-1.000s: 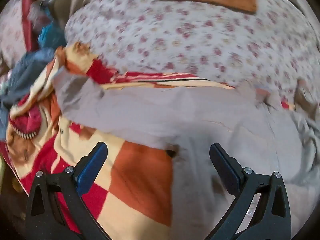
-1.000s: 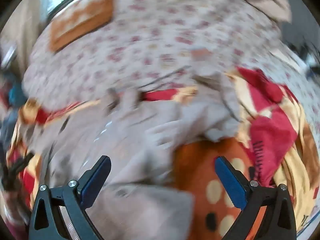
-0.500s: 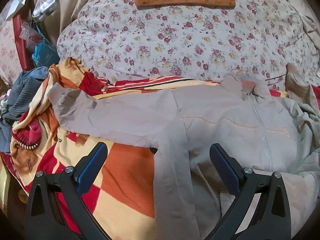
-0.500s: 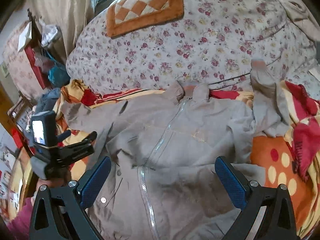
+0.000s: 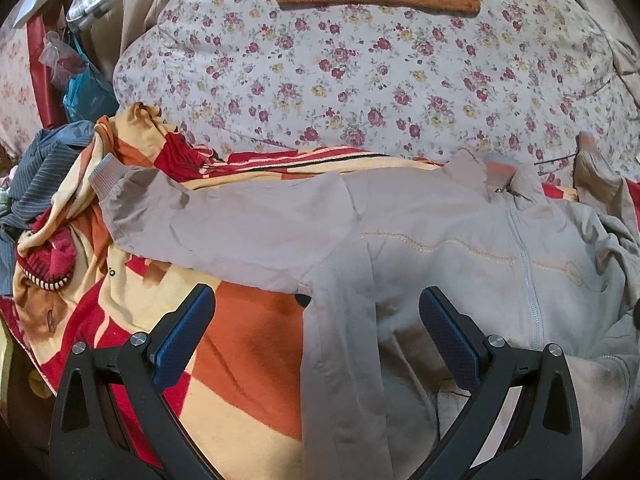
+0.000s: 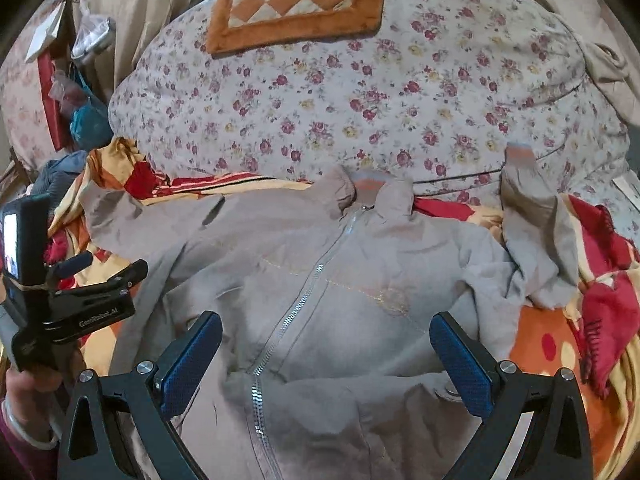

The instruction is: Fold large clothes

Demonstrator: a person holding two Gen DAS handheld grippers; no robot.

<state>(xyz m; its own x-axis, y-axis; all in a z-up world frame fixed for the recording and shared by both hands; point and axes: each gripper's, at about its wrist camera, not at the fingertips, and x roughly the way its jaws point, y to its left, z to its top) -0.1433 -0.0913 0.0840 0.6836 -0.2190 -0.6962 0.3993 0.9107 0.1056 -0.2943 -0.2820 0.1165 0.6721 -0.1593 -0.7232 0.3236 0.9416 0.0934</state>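
Floral bedding (image 6: 400,92) backs a grey zip jacket (image 6: 340,280) spread front-up on a patchwork blanket (image 5: 248,360), collar away. Both grippers, left (image 5: 316,322) and right (image 6: 326,346), hover with jaws apart, empty; the outstretched sleeve (image 5: 224,232) lies nearer the left.

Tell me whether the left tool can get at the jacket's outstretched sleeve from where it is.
Probably yes: the left tool is open above the jacket, and the sleeve lies flat on the blanket with nothing covering it.
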